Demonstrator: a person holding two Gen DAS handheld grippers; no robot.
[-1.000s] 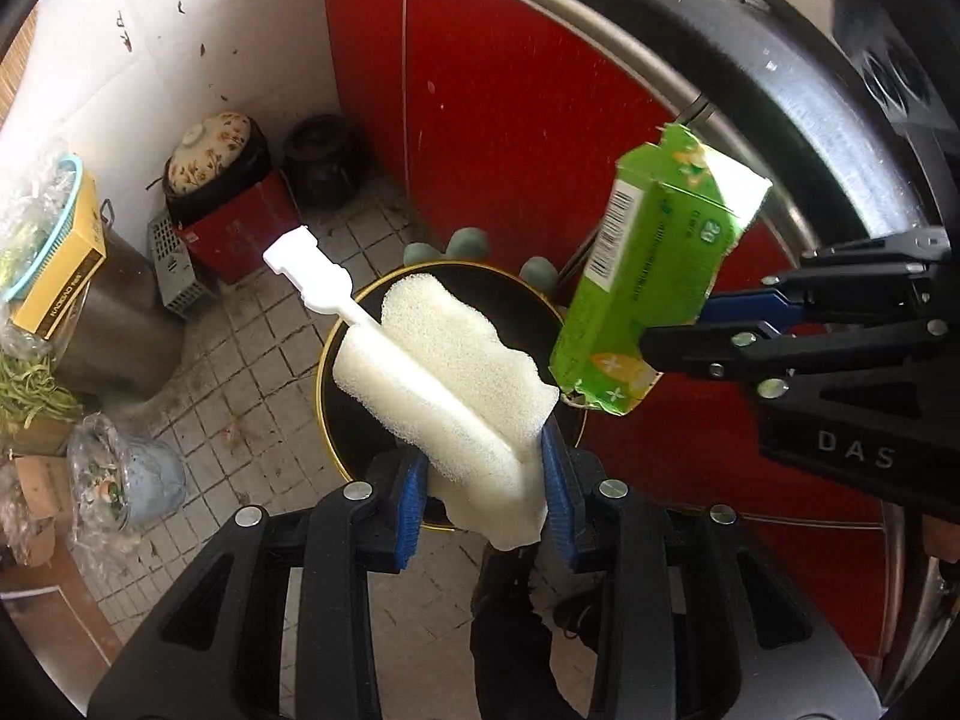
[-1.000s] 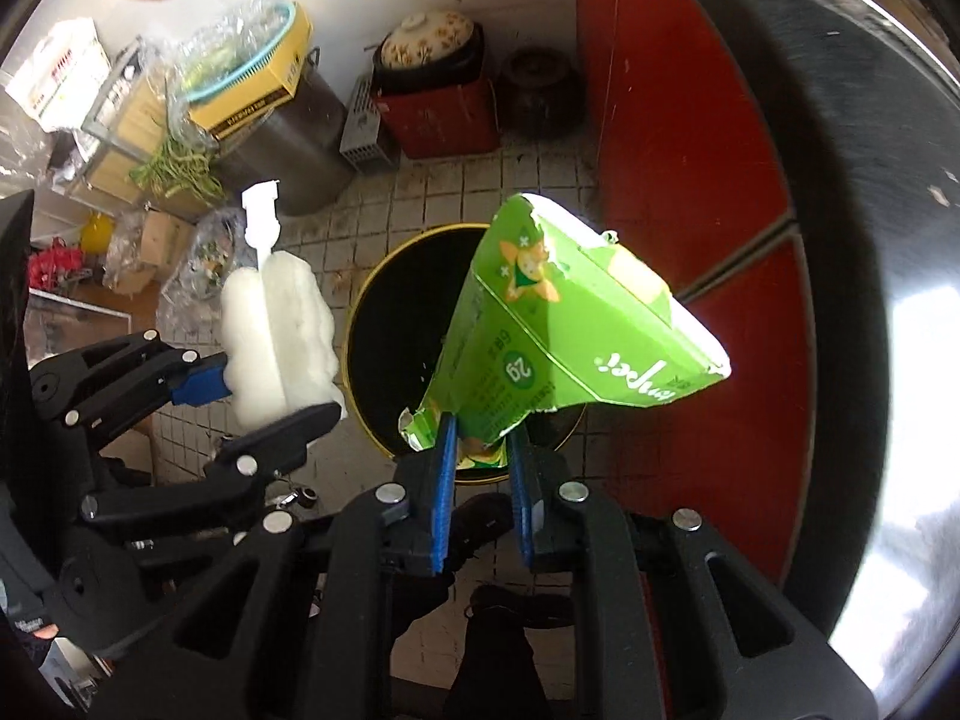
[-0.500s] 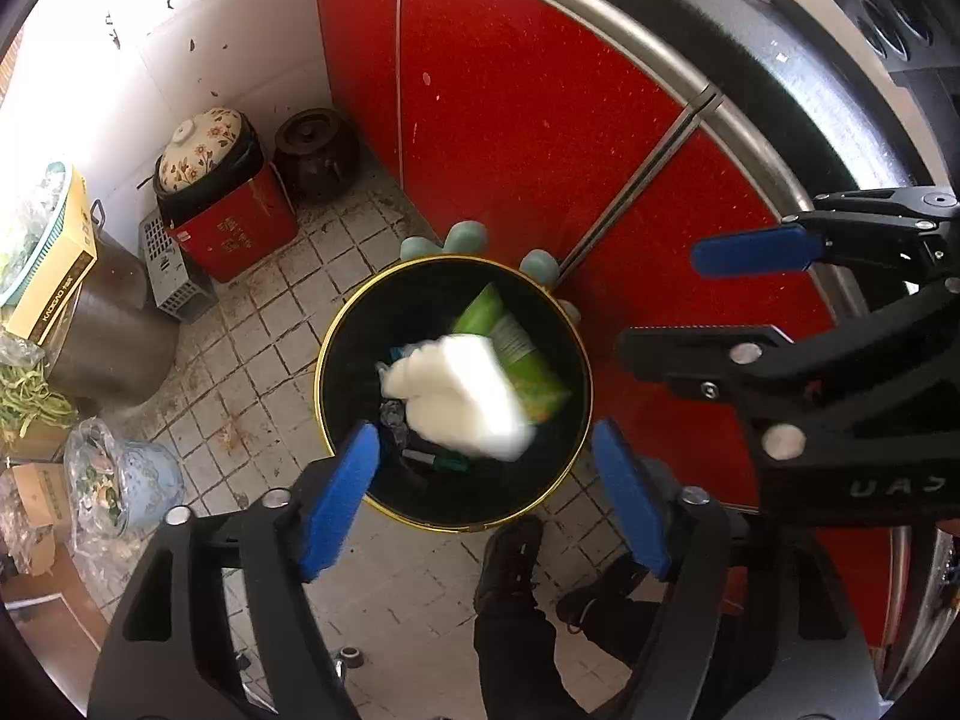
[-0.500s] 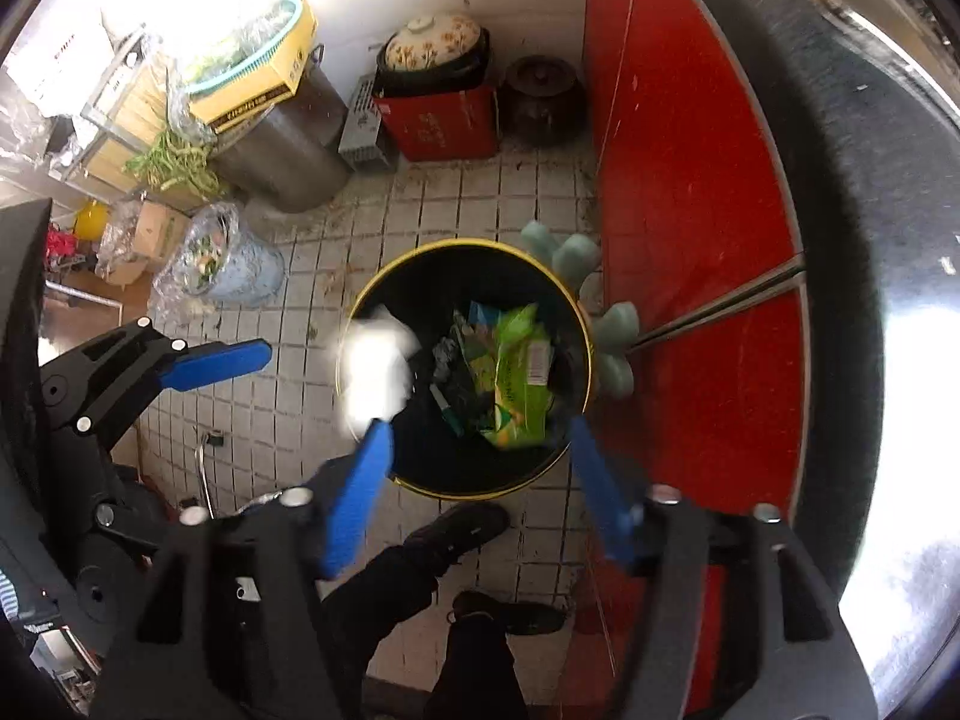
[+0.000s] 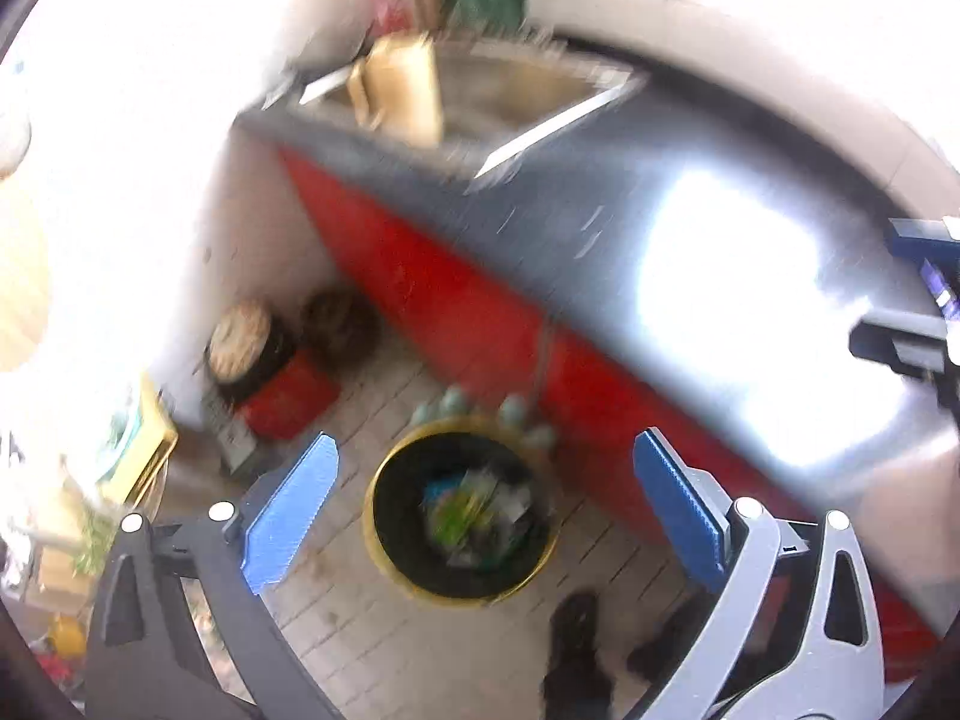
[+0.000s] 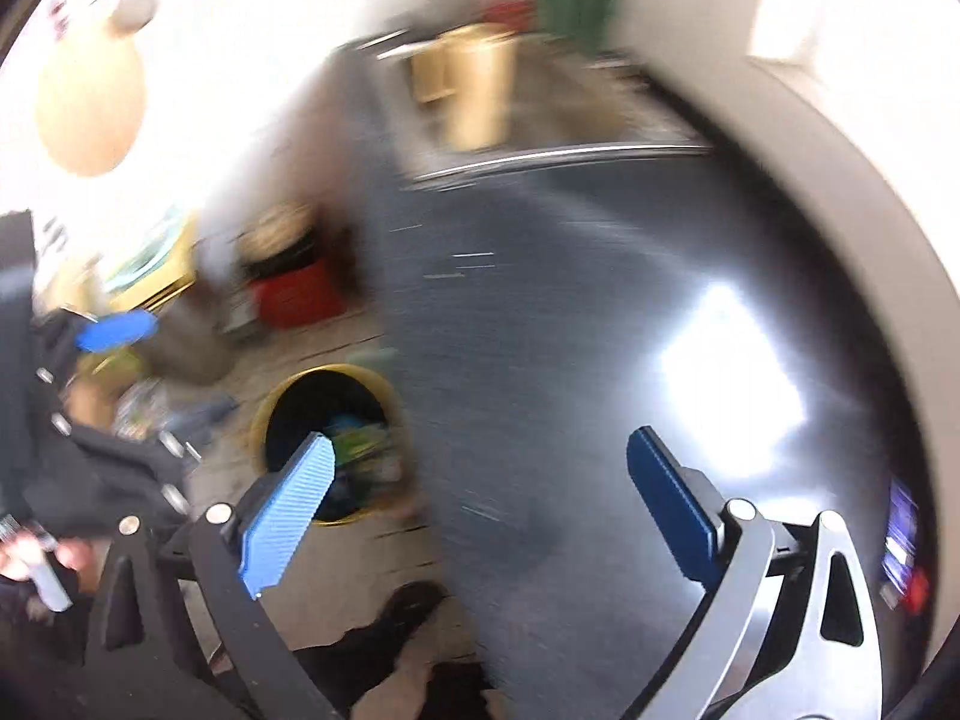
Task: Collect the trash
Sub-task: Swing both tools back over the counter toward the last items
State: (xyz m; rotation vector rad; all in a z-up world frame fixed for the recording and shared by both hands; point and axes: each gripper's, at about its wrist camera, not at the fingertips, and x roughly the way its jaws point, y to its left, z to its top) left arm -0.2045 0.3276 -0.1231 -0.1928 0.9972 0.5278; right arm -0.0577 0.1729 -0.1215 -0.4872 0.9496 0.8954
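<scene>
Trash point(image 5: 465, 513), a blurred heap of green and pale scraps, lies inside the yellow-rimmed black bin point(image 5: 384, 531) on the tiled floor point(image 5: 372, 648), beside dark shoes point(image 5: 576, 636). Both claws hang above it pointing steeply down: the left gripper point(image 5: 480, 516) and the right gripper point(image 6: 480, 498) have just been opening, blue pads spread wide, nothing between them. Behind the bin runs a red cabinet front point(image 5: 432, 294) under a glaring steel counter point(image 6: 600, 312). Farther back sit a red box point(image 5: 288, 402) and a sink point(image 5: 510, 96).
</scene>
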